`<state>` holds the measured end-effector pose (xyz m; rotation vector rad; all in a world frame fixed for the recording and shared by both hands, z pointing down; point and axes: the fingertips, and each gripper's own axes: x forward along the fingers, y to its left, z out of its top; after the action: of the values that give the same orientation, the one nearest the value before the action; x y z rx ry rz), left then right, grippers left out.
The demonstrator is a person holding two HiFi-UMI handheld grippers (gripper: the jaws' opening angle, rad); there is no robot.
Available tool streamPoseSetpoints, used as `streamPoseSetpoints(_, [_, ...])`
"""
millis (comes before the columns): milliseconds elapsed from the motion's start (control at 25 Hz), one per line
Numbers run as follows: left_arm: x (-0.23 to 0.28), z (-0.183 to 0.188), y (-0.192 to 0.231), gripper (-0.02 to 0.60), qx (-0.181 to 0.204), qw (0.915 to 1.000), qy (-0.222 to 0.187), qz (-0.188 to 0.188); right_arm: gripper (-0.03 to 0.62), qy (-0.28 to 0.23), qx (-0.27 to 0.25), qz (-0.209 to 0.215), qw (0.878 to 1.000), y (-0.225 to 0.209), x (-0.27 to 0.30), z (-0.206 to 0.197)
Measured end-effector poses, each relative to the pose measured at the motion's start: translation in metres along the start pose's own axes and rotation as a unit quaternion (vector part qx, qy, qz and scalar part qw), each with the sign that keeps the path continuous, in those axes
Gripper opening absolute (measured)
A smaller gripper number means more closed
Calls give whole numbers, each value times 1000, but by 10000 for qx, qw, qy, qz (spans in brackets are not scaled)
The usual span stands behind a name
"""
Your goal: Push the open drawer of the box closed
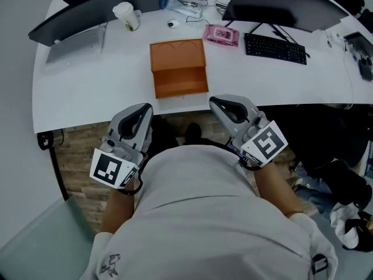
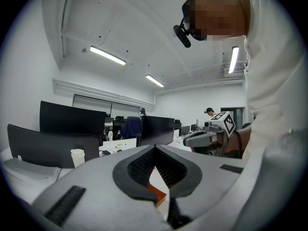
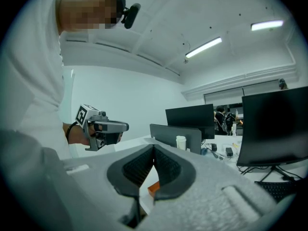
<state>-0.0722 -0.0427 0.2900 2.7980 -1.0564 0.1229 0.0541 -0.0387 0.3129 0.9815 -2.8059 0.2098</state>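
Note:
An orange box [image 1: 178,55] sits on the white desk [image 1: 87,92]. Its open drawer [image 1: 180,82] is pulled out toward the desk's near edge. Both grippers hang close to my body, below that edge and apart from the box. My left gripper [image 1: 145,107] is shut and empty, left of the drawer. My right gripper [image 1: 214,101] is shut and empty, to the drawer's right. In the left gripper view the fingertips [image 2: 154,148] meet, with a sliver of the orange box [image 2: 158,194] behind them. The right gripper view shows the same: fingertips [image 3: 154,147] together, orange box [image 3: 153,189] beyond.
A paper cup [image 1: 127,15], a pink case [image 1: 221,35], a black keyboard [image 1: 275,48], a closed laptop [image 1: 76,42] and two dark monitors stand behind the box. Cables and small devices lie at the desk's far edge. A dark chair is at my right.

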Motion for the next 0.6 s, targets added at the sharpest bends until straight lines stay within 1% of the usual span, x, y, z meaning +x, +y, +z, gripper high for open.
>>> streamPoseSetpoints(320, [10, -10, 37, 0, -61, 9992, 177, -341, 2, 250, 200, -291, 9991, -9, 36, -8])
streamPoseSetpoints(600, [17, -23, 64, 0, -234, 9976, 322, -560, 3, 507, 368, -356, 9974, -10, 70, -24])
